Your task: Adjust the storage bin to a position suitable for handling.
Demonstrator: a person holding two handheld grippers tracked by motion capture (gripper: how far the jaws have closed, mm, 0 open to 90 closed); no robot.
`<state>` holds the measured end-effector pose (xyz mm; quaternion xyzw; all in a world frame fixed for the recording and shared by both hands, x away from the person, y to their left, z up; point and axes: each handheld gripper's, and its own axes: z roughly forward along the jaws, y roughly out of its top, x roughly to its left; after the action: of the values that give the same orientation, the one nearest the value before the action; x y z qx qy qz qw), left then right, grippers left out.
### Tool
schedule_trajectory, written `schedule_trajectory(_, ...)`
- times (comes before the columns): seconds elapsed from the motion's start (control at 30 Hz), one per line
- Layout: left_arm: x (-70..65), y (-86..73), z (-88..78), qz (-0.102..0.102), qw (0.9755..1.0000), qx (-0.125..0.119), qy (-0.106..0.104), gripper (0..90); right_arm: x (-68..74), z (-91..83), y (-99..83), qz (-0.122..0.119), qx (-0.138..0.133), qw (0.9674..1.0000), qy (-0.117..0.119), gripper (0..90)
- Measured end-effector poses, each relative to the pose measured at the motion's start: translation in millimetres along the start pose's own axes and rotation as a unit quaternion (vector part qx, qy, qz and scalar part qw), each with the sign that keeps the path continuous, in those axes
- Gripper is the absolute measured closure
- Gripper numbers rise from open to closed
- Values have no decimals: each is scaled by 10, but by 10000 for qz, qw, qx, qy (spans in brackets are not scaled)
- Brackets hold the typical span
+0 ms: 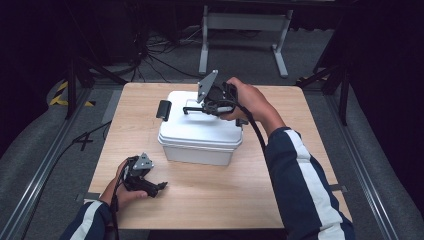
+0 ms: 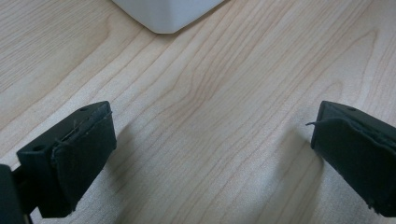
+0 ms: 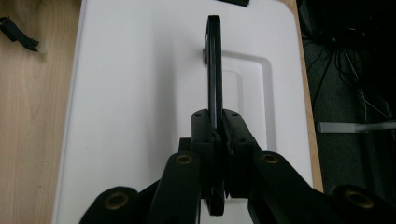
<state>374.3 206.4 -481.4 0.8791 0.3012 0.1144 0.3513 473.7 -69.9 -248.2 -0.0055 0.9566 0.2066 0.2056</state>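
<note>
A white plastic box (image 1: 197, 135) with a lid stands in the middle of the wooden table (image 1: 225, 200). The black carry handle (image 1: 192, 109) on the lid is raised. My right gripper (image 1: 209, 106) reaches over the lid from the right and is shut on that handle. In the right gripper view the thin handle (image 3: 214, 65) stands edge-on, pinched between the pads of the right gripper (image 3: 217, 128) above the white lid (image 3: 140, 93). My left gripper (image 1: 159, 187) rests low at the table's front left, open with nothing in it. Between the spread jaws of the left gripper (image 2: 210, 154) lies bare wood, and a corner of the box (image 2: 163, 14) is ahead.
A black latch (image 1: 163, 110) sticks out from the box's left end. Beyond the far edge of the table are cables on the grey floor and a metal stand (image 1: 245, 25). Bare wood lies in front of the box and to its right.
</note>
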Motion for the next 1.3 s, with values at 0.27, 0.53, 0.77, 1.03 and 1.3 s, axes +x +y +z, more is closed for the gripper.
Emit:
schedule_trajectory(0.27, -5, -3, -4, -5, 10000, 4, 4, 6, -10, -156, -52, -119, -115, 9999, -40, 853)
schedule_trajectory(0.53, -5, -6, -7, 4, 10000, 4, 15, 8, -4, -280, -162, -164, -221, 9996, -31, 852)
schedule_trajectory(0.77, -8, -9, -9, -7, 10000, -2, 23, 10, 3, -352, -291, -152, -225, 9996, -90, 853)
schedule_trajectory(1.03, -12, -11, -10, -35, 10000, -7, 35, 10, -21, -516, -509, -57, -208, 9995, -248, 853)
schedule_trajectory(1.3, -22, -17, -13, -98, 9999, -12, 46, 13, 2, -668, -772, 198, -243, 9988, -388, 852)
